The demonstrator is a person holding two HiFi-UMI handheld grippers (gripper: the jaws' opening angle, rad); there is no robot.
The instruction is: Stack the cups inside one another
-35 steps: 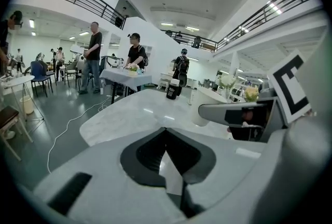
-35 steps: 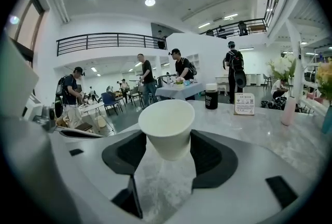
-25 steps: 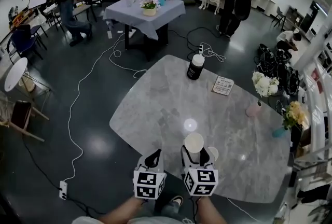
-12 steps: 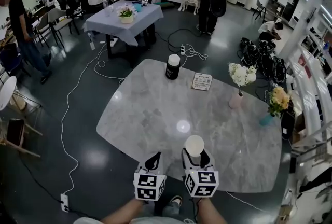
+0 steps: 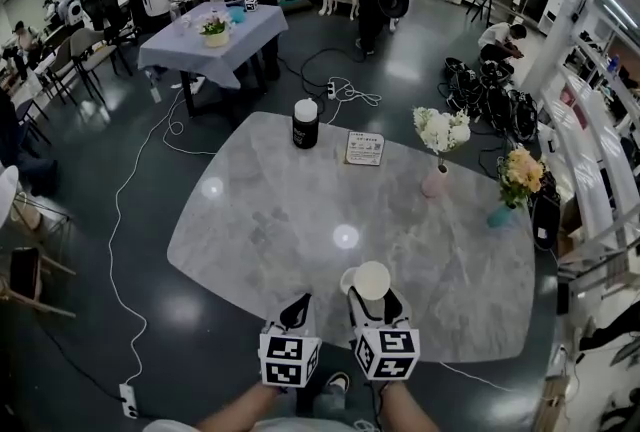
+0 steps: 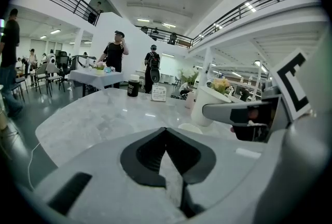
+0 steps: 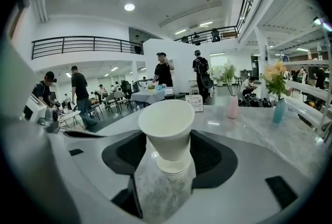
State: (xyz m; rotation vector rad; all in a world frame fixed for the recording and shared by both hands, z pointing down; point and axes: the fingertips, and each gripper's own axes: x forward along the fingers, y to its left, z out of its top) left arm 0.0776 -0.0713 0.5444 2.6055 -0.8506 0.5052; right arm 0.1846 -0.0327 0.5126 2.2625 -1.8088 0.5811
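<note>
While jaws of the left gripper (image 5: pixel 298 302) meet empty, those of the right gripper (image 5: pixel 373 300) clamp a white cup (image 5: pixel 372 279).

Grey marble table (image 5: pixel 270 210), rounded edges, glossy top catching the ceiling lights; at the far edge a black canister (image 5: pixel 305 123) with a white lid stands upright; near it on the right, a small printed card (image 5: pixel 365 148); further right, a pink vase (image 5: pixel 435 184) of white flowers; by the right edge, a teal vase (image 5: pixel 497 216) of yellow blooms; close to the near edge, a white lower cup (image 5: pixel 346 281), an upper cup (image 5: pixel 372 280) over its mouth.
</note>
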